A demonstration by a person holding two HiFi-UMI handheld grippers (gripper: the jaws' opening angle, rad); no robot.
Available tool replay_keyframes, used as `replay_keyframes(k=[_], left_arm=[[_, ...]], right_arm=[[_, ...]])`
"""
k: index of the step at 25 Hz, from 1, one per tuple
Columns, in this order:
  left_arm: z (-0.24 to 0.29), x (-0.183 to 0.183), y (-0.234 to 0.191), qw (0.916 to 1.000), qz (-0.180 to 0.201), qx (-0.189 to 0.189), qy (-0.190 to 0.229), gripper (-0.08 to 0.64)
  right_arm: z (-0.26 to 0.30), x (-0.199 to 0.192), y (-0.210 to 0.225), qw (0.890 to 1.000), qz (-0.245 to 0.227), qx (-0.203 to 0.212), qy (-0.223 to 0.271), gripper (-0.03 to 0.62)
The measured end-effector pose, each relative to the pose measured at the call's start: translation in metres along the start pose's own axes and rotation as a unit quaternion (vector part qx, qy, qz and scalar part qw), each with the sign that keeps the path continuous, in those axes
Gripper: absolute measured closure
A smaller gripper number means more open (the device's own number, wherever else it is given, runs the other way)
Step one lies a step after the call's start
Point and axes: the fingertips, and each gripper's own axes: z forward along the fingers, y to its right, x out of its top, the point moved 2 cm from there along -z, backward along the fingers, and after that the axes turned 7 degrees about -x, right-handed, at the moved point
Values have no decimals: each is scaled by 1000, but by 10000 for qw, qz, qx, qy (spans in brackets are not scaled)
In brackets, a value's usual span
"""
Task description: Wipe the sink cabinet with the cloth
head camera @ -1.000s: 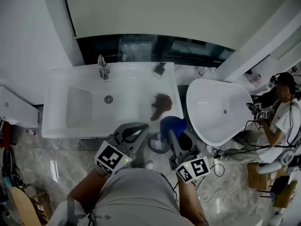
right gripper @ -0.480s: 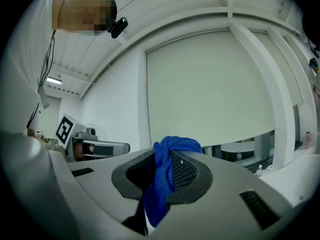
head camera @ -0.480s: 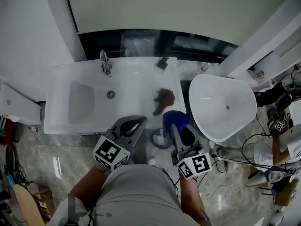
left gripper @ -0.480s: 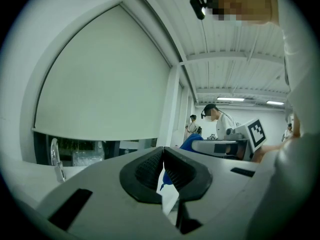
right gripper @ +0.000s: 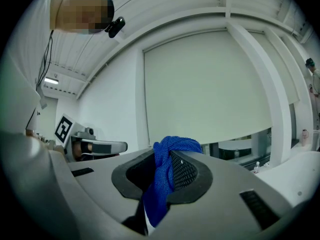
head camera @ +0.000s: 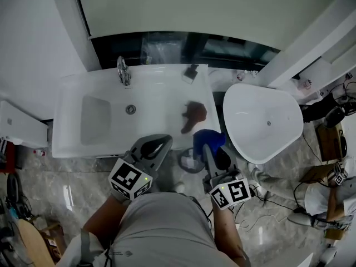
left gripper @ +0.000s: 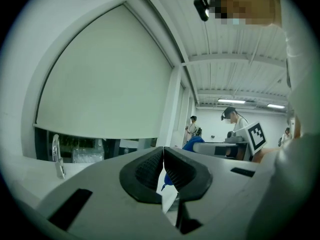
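**What each view adds**
- Head view: we see the whole station. White sink (head camera: pixel 69 102) with tap (head camera: pixel 123 71) at the back rim and drain (head camera: pixel 130 109) in the basin. A brown patch (head camera: pixel 193 114) lies on the right part of the sink top; we cannot tell what it is. A white oval tub (head camera: pixel 261 127) stands just right of the sink. The cabinet front (head camera: pixel 100 156) shows only as a thin strip under the sink rim.
- Left gripper view: left gripper (left gripper: pixel 163 156) has its pads pressed together w/ nothing between them. This view alone shows bystanders in the background (left gripper: pixel 234 119). Tap also visible at left.
- Right gripper view: right gripper (right gripper: pixel 167 171) is clamped on the blue cloth (right gripper: pixel 162 174), which is bunched above the pads and hangs below them. The clamp itself is not legible from the head view.

**Cloth location**
In the right gripper, at the sink's front rim near its right corner. Contact w/ sink or cabinet: cannot tell.

**Count**
- Grippers: 2, each w/ 1 marker cube (head camera: pixel 130 179).
- Cloth: 1.
- Sink: 1; tap: 1; drain: 1.
- Tub: 1.
- Bystanders: at least 2 in the left gripper view; 1 at the head view's lower right.
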Motion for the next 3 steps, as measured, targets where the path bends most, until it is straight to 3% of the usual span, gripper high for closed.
replay_keyframes(k=[3], left_arm=[[-2, -2, 3, 10000, -53, 0, 7, 545]], right_arm=[[-4, -3, 2, 9999, 101, -33, -12, 522]])
